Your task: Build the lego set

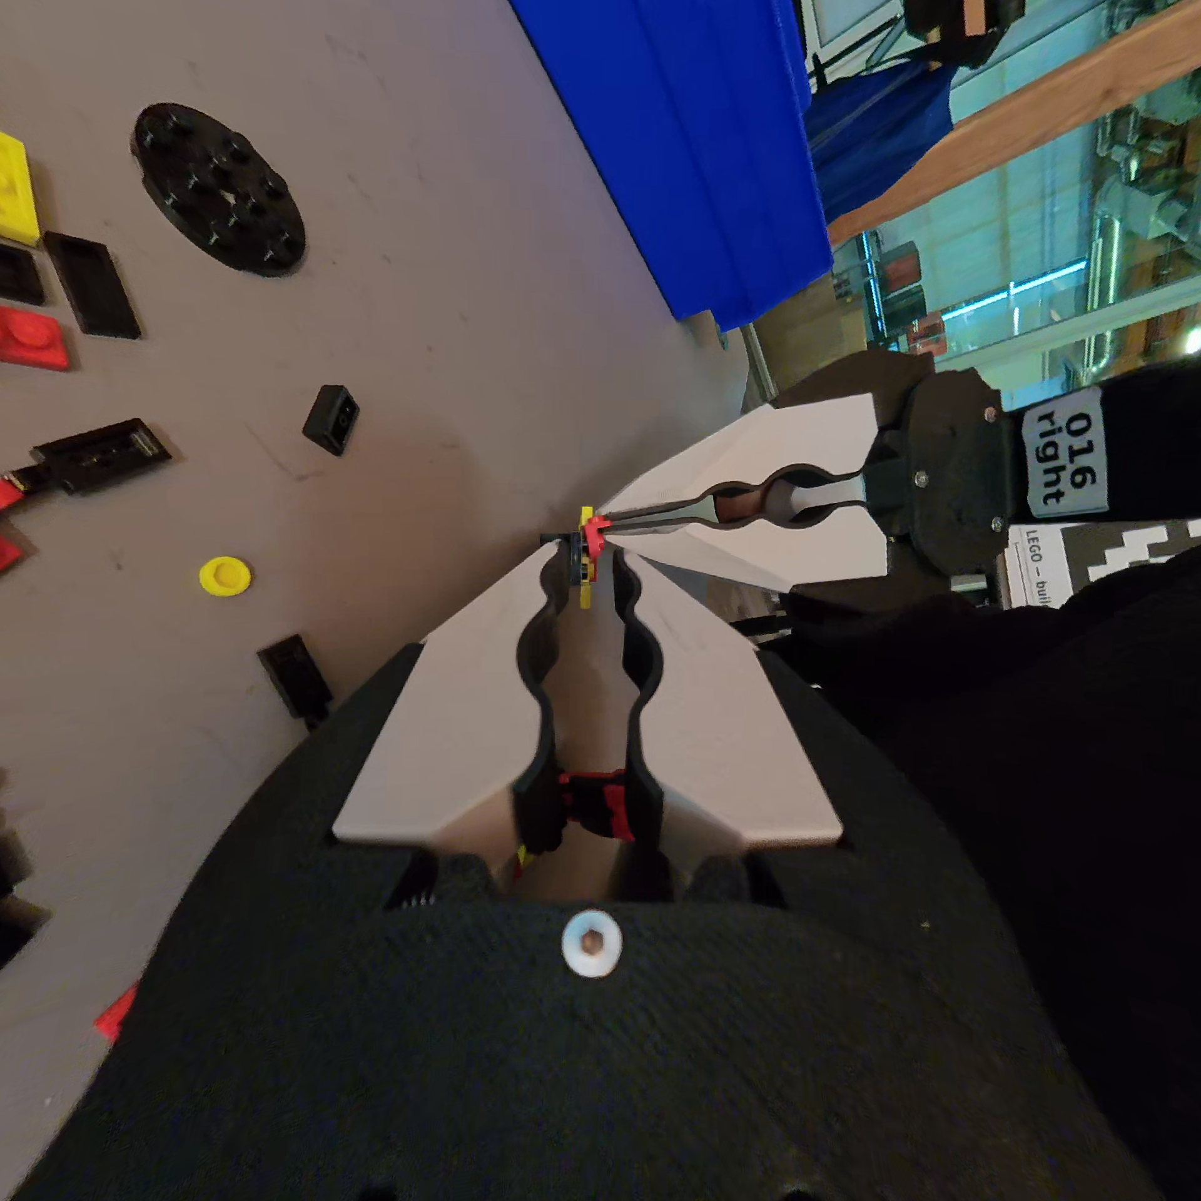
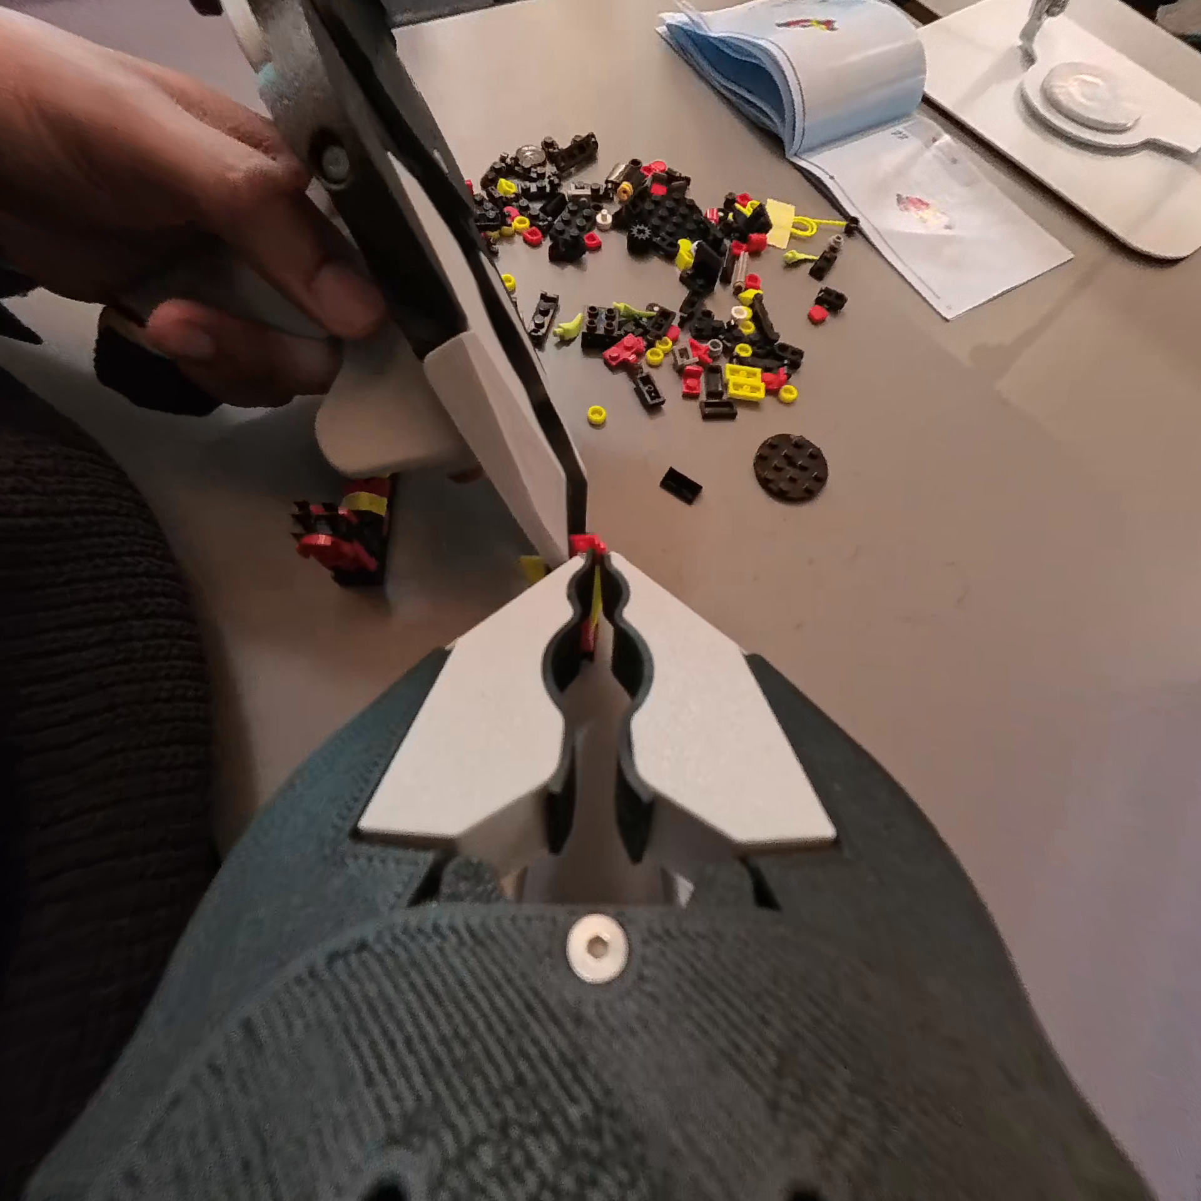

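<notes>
My left gripper (image 1: pixel 585 557) is shut on a small black and yellow assembly (image 1: pixel 583 572) held above the table. My right gripper (image 2: pixel 588 557) is shut on a small red piece (image 2: pixel 588 544) and presses it against that assembly at the fingertips. In the left wrist view the right gripper (image 1: pixel 601 525) comes in from the right with the red piece (image 1: pixel 594 529). In the right wrist view the left gripper (image 2: pixel 564 542) comes down from the upper left, held by a hand (image 2: pixel 162 195). A red, black and yellow partial build (image 2: pixel 344 539) lies on the table beneath it.
A pile of loose black, red and yellow pieces (image 2: pixel 650 273) lies farther out, with a round black plate (image 2: pixel 791 466) and a black tile (image 2: pixel 680 485) nearer. An open instruction booklet (image 2: pixel 845 130) and a white tray (image 2: pixel 1105 182) sit at the far right. A blue bin (image 1: pixel 682 149) stands at the table's edge. Left and right tips are no more than a few centimetres apart. From either gripper's tips it is about 7 cm to the black tile (image 2: pixel 680 485). My left wrist view (image 1: pixel 343 418) looks at it from another angle.
</notes>
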`<state>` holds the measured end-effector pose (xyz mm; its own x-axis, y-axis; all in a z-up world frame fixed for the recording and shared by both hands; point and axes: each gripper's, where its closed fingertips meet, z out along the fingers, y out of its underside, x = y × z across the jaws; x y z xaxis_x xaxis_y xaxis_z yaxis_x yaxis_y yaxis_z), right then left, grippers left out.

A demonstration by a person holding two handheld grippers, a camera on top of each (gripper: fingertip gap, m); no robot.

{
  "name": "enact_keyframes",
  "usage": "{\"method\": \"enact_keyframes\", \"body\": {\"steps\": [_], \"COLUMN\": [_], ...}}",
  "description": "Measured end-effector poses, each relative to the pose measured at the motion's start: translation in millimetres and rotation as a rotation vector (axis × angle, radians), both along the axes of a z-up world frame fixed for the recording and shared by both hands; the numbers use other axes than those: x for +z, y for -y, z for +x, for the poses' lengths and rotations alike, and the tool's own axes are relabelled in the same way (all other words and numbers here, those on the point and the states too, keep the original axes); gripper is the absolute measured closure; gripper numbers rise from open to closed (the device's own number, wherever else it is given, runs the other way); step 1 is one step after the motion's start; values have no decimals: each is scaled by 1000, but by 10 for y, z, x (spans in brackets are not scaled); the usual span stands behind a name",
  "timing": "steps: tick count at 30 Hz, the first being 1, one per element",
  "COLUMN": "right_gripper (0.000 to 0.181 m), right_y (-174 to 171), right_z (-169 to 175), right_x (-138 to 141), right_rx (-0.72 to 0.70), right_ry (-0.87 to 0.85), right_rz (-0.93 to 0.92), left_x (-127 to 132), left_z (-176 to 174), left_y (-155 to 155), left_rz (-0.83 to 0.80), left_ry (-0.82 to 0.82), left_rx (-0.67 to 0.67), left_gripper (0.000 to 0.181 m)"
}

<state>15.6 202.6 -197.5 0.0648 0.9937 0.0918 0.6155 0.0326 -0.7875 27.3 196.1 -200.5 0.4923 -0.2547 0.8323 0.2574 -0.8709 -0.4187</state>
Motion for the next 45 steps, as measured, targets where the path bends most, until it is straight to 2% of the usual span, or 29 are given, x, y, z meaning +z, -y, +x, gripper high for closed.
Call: {"method": "enact_keyframes", "body": {"steps": [15, 23, 27, 29, 35, 40, 45], "right_gripper": [181, 181, 180, 171, 156, 156, 158], "right_y": [-8, 29, 40, 34, 150, 284, 439], "right_z": [16, 27, 36, 42, 78, 164, 221], "right_x": [56, 84, 164, 222, 367, 452, 501], "right_rx": [-19, 17, 38, 47, 148, 249, 341], "right_ry": [-34, -48, -90, -120, -212, -251, -258], "right_rz": [-35, -72, -105, -127, -288, -432, -506], "left_x": [31, 47, 123, 157, 253, 379, 455], "left_z": [-5, 0, 16, 32, 111, 174, 216], "left_y": [-38, -2, 15, 37, 143, 313, 427], "left_rz": [73, 201, 241, 257, 374, 525, 579], "left_ry": [-52, -174, -158, -144, -156, -153, -121], "left_rx": [11, -66, -85, -104, -202, -313, -374], "left_gripper": [178, 177, 178, 178, 178, 178, 178]}}
